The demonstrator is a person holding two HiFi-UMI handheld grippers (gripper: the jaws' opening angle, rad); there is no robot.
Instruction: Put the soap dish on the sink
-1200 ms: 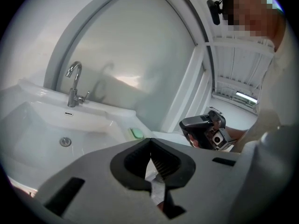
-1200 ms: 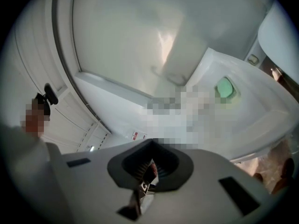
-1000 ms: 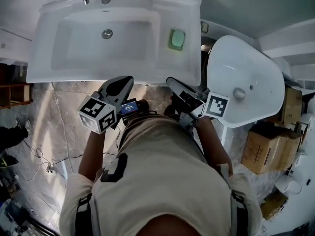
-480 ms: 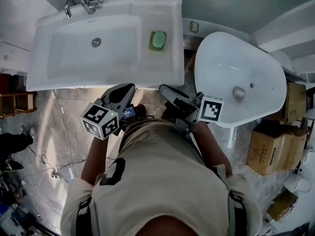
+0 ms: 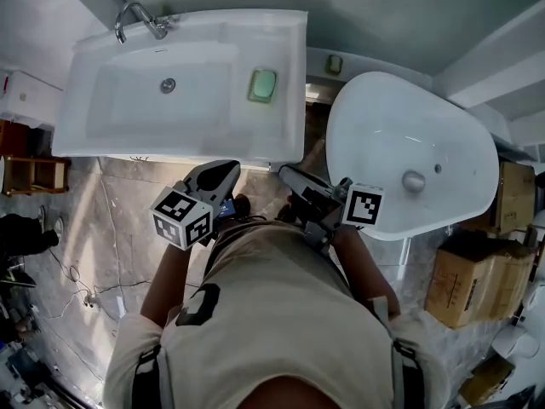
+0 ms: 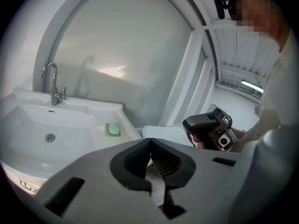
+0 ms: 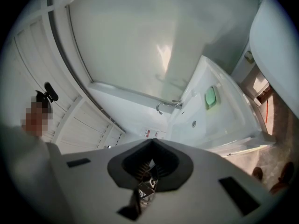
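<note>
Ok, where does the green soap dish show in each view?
Head view: soap dish upper middle, on the sink deck right of the basin.
Left gripper view: left of centre, lower half.
Right gripper view: right of centre.
Shared landmark: the faucet, in all three.

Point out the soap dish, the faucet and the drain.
soap dish (image 5: 262, 85), head view, middle of the green dish.
faucet (image 5: 140, 13), head view, curved spout.
drain (image 5: 168, 84), head view, centre of the metal ring.
</note>
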